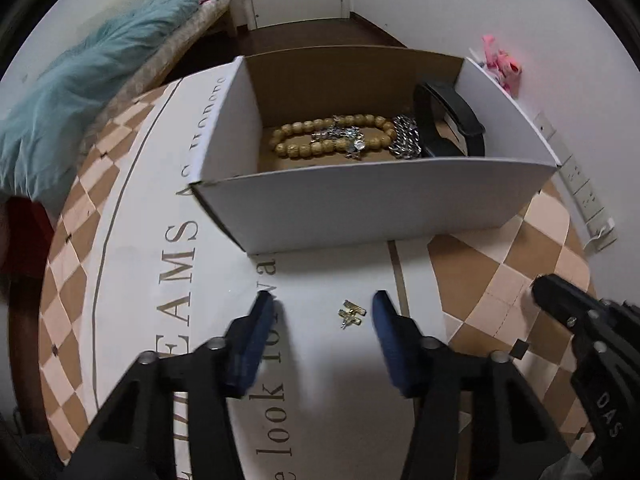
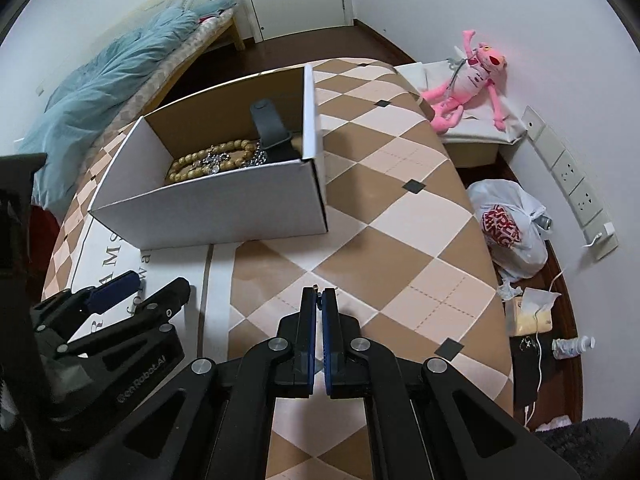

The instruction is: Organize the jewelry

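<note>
Right between the jaws of the left gripper (image 1: 324, 312) sits a small gold piece (image 1: 352, 313), maybe a pair of earrings or a little charm, too small to tell. It lies flat on the white printed part of the table (image 1: 328, 380). The jaws stand apart on either side of it with a gap on both sides, so they aren't touching it yet. I'd call it lined up but not grabbed.

The right gripper (image 2: 319, 300) is off to the side over the checkered part of the cloth, jaws pressed together. There's a tiny speck poking out at the very tips that might be something pinched. I honestly can't tell what it is, or if it's anything at all.

Just beyond both sets of jaws is the cardboard box (image 1: 376, 204), open at the top, and that's where the finished stuff is. Inside it I see the wooden bead bracelet (image 1: 304, 136), a silver charm piece (image 1: 348, 138) lying on top of the beads, a chunky silver chain (image 1: 406, 140) next to those, and a black watch band (image 1: 448, 116) at the far side from the beads.

So my read: mostly done. Four things are boxed, and the gold bit is the only loose item I can spot on the table. What's left is picking it up and dropping it into the box
</note>
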Demonstrator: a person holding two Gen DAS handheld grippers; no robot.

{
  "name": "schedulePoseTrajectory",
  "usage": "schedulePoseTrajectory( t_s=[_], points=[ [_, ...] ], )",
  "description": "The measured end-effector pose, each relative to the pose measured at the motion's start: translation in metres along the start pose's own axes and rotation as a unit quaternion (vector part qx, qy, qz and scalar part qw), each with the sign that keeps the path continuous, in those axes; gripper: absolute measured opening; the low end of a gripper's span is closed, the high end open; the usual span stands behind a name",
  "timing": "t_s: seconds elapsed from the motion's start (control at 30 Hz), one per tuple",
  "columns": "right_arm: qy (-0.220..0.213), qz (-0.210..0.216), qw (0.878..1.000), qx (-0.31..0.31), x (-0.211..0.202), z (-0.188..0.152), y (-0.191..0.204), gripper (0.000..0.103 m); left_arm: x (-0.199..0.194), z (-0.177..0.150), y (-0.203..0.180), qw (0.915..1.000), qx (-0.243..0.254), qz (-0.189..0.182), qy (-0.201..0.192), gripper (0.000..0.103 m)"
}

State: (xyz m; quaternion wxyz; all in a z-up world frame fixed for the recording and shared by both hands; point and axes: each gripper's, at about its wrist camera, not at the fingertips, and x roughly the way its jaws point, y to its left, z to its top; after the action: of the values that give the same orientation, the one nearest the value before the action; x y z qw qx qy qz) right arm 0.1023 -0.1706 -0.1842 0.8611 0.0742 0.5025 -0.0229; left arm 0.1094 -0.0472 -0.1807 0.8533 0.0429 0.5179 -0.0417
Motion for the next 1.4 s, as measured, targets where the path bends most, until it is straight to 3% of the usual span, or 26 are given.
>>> schedulePoseTrajectory(
  t_s=[0.07, 0.1, 0.27, 0.4, 0.57, 0.7, 0.87, 1.03, 1.07, 1.13, 1.17, 1.2, 1.37, 1.4],
  points=[
    [-0.002, 0.0, 1.0, 0.002, -0.001, 0.001, -0.002, 0.003, 0.0, 0.001, -0.004, 1.0, 0.008, -0.003, -0.002, 0.014],
    [-0.003, -0.001, 1.0, 0.003, -0.002, 0.001, -0.002, 0.003, -0.001, 0.001, -0.006, 0.9999, 0.009, -0.005, -0.002, 0.011],
    [-0.012, 0.003, 1.0, 0.006, -0.009, 0.004, -0.002, 0.003, -0.004, -0.001, -0.006, 0.9999, 0.005, -0.014, -0.006, 0.01],
    [-0.019, 0.022, 0.999, 0.012, -0.025, 0.013, -0.002, 0.003, -0.028, 0.006, 0.001, 0.9988, -0.012, -0.045, -0.014, 0.009],
    [-0.036, 0.062, 0.997, 0.009, -0.05, 0.044, 0.009, 0.003, -0.074, 0.043, 0.02, 0.9939, -0.04, -0.093, -0.044, 0.009],
    [-0.031, 0.086, 0.996, -0.002, -0.044, 0.081, 0.022, 0.003, -0.075, 0.078, 0.036, 0.9918, -0.05, -0.11, -0.041, 0.009],
    [0.04, 0.107, 0.993, -0.017, -0.007, 0.11, 0.036, 0.003, -0.043, 0.103, 0.052, 0.9896, -0.061, -0.129, 0.016, 0.009],
    [0.111, 0.12, 0.986, -0.004, 0.019, 0.116, 0.038, 0.004, -0.023, 0.11, 0.06, 0.9886, -0.081, -0.111, 0.061, 0.011],
    [0.114, 0.116, 0.987, -0.003, 0.02, 0.116, 0.038, 0.006, -0.021, 0.111, 0.062, 0.9885, -0.084, -0.107, 0.066, 0.015],
    [0.115, 0.115, 0.987, -0.001, 0.019, 0.116, 0.038, 0.018, -0.022, 0.113, 0.065, 0.9896, -0.086, -0.093, 0.067, 0.035],
    [0.115, 0.115, 0.987, -0.001, 0.017, 0.116, 0.038, 0.029, -0.023, 0.114, 0.067, 0.9901, -0.085, -0.09, 0.065, 0.059],
    [0.114, 0.112, 0.987, 0.0, 0.016, 0.117, 0.038, 0.038, -0.026, 0.116, 0.069, 0.9906, -0.085, -0.09, 0.058, 0.069],
    [0.097, 0.096, 0.991, 0.01, 0.002, 0.124, 0.031, 0.038, -0.039, 0.118, 0.08, 0.9916, -0.093, -0.076, 0.047, 0.07],
    [0.094, 0.089, 0.992, 0.008, -0.001, 0.124, 0.029, 0.039, -0.042, 0.117, 0.082, 0.9922, -0.095, -0.069, 0.044, 0.078]
  ],
)
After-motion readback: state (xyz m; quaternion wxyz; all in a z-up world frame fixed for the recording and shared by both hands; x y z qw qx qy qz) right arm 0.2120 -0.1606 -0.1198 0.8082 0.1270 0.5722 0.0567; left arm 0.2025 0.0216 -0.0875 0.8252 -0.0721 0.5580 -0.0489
